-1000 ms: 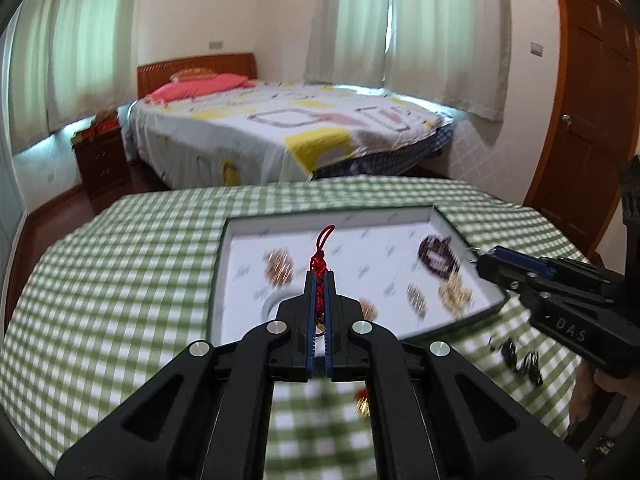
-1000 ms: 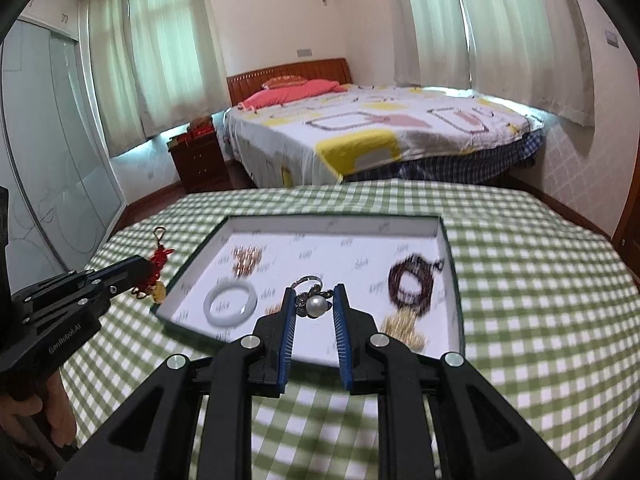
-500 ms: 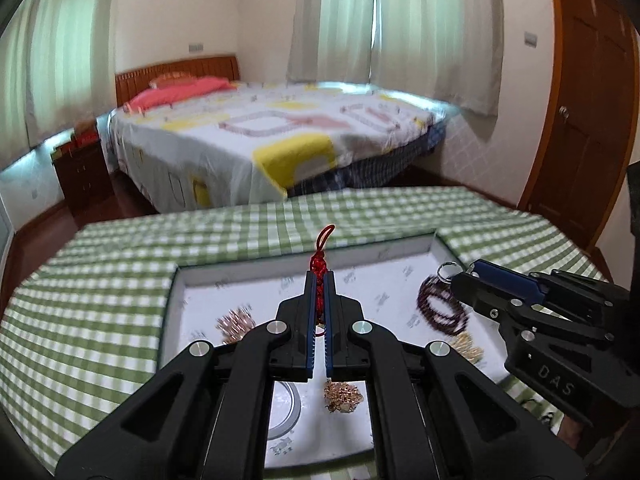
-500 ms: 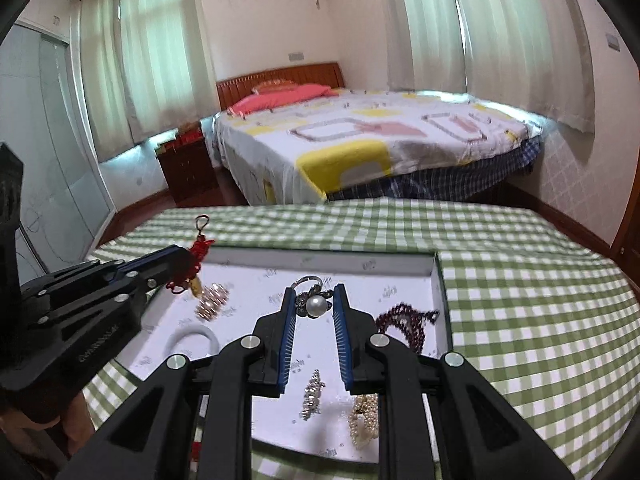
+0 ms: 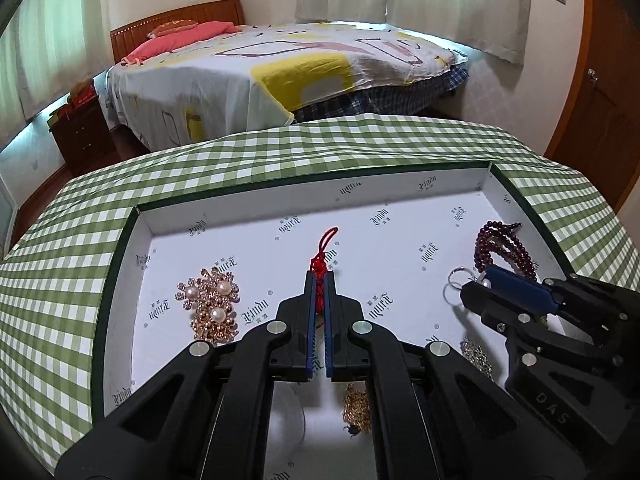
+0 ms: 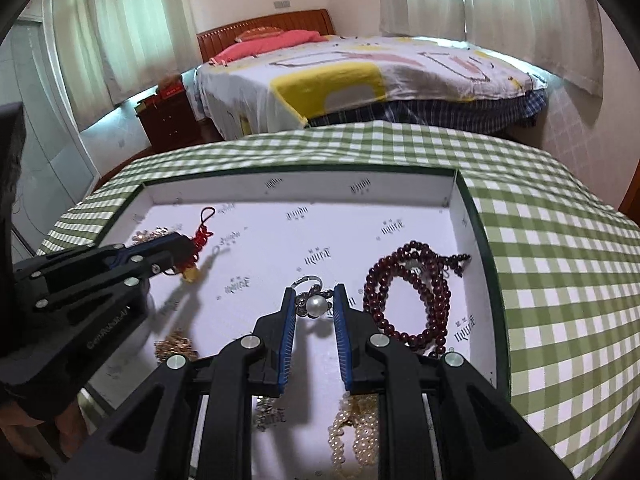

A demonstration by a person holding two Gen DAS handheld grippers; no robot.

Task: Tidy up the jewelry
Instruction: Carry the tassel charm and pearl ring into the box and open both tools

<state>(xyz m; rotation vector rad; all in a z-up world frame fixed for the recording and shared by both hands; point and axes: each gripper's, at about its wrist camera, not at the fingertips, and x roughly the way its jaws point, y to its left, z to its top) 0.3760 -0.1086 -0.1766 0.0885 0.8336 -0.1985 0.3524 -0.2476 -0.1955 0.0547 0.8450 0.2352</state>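
A shallow white-lined box [image 5: 120,264] [image 6: 478,216] lies on the green checked table. My left gripper [image 5: 319,280] is shut on a red knotted cord charm [image 5: 320,264] and holds it over the middle of the box; the charm also shows in the right wrist view [image 6: 200,236]. My right gripper [image 6: 314,296] is shut on a silver ring with a pearl [image 6: 314,304], over the box's right half; the ring also shows in the left wrist view [image 5: 456,280]. In the box lie a gold pearl brooch [image 5: 210,304] and dark red bead strands [image 6: 408,292] [image 5: 504,248].
More jewelry lies in the near part of the box: a pearl strand [image 6: 356,428], a gold chain piece [image 5: 356,400] and a silver piece [image 5: 476,354]. The checked table [image 5: 60,264] surrounds the box. A bed [image 5: 280,60] stands beyond the table.
Both grippers have moved forward and down over the box, each with its piece still held. The box now fills the lower view.
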